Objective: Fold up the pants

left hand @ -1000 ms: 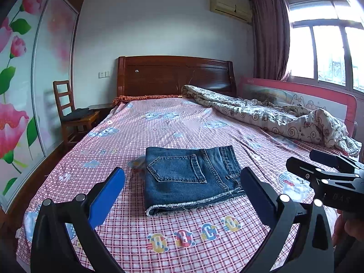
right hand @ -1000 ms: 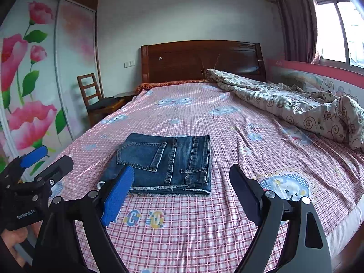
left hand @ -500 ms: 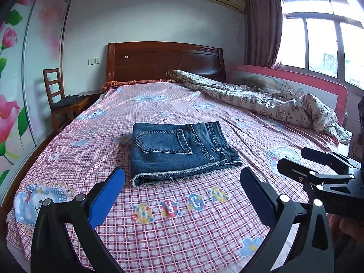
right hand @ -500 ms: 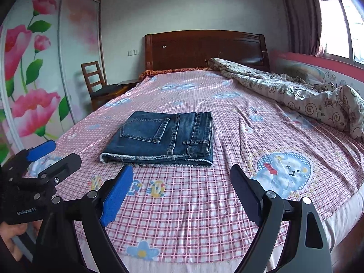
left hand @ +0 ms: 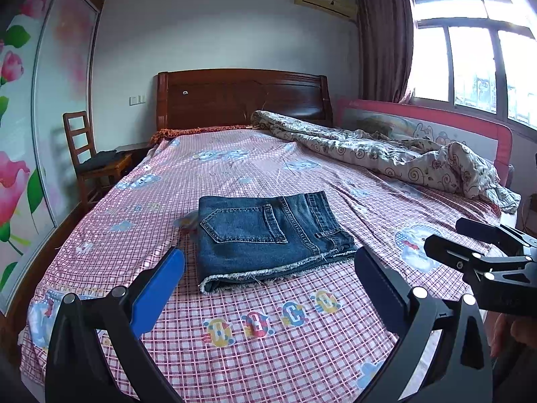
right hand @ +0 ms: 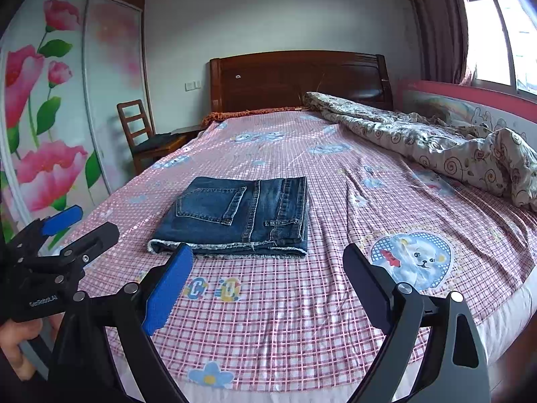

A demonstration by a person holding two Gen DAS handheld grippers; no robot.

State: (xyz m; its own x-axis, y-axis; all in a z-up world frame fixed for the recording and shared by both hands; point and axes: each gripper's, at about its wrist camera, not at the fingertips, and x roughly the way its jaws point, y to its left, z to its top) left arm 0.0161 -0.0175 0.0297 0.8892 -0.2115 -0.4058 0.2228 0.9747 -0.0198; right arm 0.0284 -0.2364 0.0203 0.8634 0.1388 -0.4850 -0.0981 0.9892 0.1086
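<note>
While the bed fills most of both views, its near corners are cut off by the frame edges and by the black gripper arms, and its pink checked sheet hides the mattress. Along the far right side a crumpled floral quilt covers that part of the sheet and partly screens the red padded rail behind it. At the head stands a dark wooden headboard; a wooden chair sits beside the bed on the left, with something dark on its seat that is hard to make out. Folded into a compact rectangle, the pants lie near the middle of the bed toward its foot, 1 back pocket up and the frayed hem toward the cameras; the layers beneath cannot be seen. Both tools hover short of the denim, touching nothing. Spread wide, the left gripper holds nothing between its 2 fingers, and the right gripper is likewise spread and unloaded, each showing at the edge of the other's view.
</note>
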